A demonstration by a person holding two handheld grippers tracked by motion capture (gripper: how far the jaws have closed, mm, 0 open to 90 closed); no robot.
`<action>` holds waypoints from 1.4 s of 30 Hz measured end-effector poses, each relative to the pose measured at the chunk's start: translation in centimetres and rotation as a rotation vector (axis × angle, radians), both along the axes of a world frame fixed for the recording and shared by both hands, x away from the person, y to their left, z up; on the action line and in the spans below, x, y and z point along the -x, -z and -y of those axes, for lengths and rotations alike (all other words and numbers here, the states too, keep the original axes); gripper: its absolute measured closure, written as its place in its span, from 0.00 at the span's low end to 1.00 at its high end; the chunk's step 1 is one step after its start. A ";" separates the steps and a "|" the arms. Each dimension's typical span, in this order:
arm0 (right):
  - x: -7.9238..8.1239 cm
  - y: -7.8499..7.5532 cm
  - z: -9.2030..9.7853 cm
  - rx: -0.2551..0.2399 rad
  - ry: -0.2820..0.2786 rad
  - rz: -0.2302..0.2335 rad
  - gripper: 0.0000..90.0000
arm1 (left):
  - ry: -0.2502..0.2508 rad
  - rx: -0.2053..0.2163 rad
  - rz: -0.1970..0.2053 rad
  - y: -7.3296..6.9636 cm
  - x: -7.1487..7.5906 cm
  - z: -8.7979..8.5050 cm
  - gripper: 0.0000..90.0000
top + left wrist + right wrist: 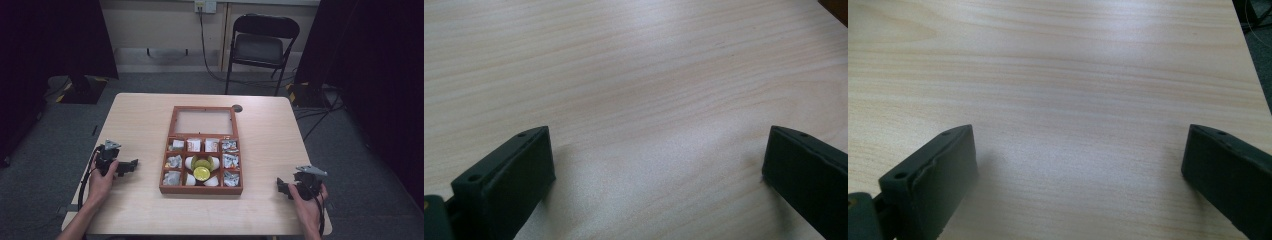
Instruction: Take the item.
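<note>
The left hand-held gripper [131, 165] and the right hand-held gripper [281, 186] rest on the tabletop [140, 120], jaws wide and empty, either side of the wooden box [202, 190].

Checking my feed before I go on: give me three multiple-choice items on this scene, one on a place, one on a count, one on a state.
1. Where is the wooden box?
A. mid-table, between the grippers
B. on the chair
C. at the table's far left corner

2. How many compartments does its grid have?
A. four
B. six
C. nine

3. How do the left gripper and right gripper stand?
A. both open, nothing between the jaws
B. both shut
C. each clamped on a packet

Answers: 1 A, the high view shows it centred between them; 2 C, three rows of three; 3 A, bare table shows between each pair of jaws.
</note>
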State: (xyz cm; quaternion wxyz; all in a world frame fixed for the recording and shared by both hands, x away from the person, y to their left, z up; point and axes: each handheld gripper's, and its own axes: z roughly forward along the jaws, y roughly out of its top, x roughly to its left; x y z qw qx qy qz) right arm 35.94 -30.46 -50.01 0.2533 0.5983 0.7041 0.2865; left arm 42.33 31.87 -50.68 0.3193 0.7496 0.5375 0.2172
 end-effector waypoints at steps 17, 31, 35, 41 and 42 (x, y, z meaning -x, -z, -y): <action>0.1 -0.6 -0.1 -0.049 -0.043 -0.001 0.18 | 0.012 0.001 -0.003 0.0 0.0 -0.1 0.00; 0.4 -1.5 -1.1 -0.087 -0.096 0.034 0.30 | 0.010 0.005 -0.002 0.0 0.0 -0.1 0.00; 0.5 -2.1 -1.4 -0.098 -0.108 0.053 0.32 | 0.010 0.002 -0.003 0.0 0.0 -0.1 0.00; 0.4 -2.5 -2.0 -0.075 -0.131 0.067 0.33 | 0.009 0.002 -0.003 0.0 0.0 -0.1 0.00; 0.4 -2.5 -2.0 -0.075 -0.131 0.067 0.33 | 0.009 0.002 -0.003 0.0 0.0 -0.1 0.00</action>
